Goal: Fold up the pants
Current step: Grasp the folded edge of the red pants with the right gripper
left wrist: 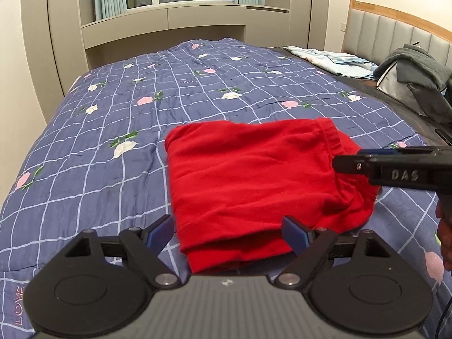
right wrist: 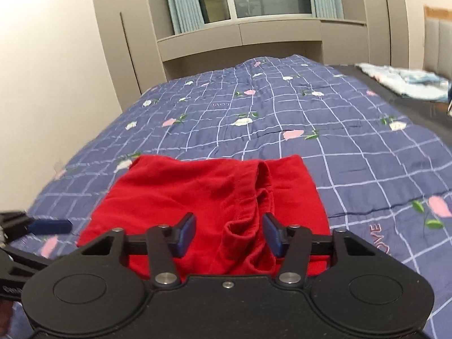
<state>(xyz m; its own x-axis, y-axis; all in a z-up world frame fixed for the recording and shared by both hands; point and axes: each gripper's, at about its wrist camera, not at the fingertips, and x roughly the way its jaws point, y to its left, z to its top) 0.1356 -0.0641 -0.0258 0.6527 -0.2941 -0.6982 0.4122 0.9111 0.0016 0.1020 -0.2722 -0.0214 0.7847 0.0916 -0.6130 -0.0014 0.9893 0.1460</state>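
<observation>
Red pants (left wrist: 248, 175) lie folded into a thick rectangle on a blue checked quilt (left wrist: 113, 130). My left gripper (left wrist: 227, 234) stands open and wide at the near edge of the pants, and that edge lies between its blue pads (left wrist: 295, 231). My right gripper (left wrist: 343, 163) reaches in from the right over the waistband end. In the right wrist view the right gripper (right wrist: 230, 236) is partly open above a raised ridge of the red pants (right wrist: 203, 195), and its pads do not press the cloth. The left gripper's blue pad (right wrist: 50, 226) shows at the left edge there.
The quilt (right wrist: 339, 130) covers most of the bed. A light blue folded cloth (left wrist: 330, 59) and a grey bag with a jacket (left wrist: 409, 76) lie near the padded headboard (left wrist: 395, 31) at far right. Built-in cupboards (left wrist: 169, 25) and a window stand beyond the bed.
</observation>
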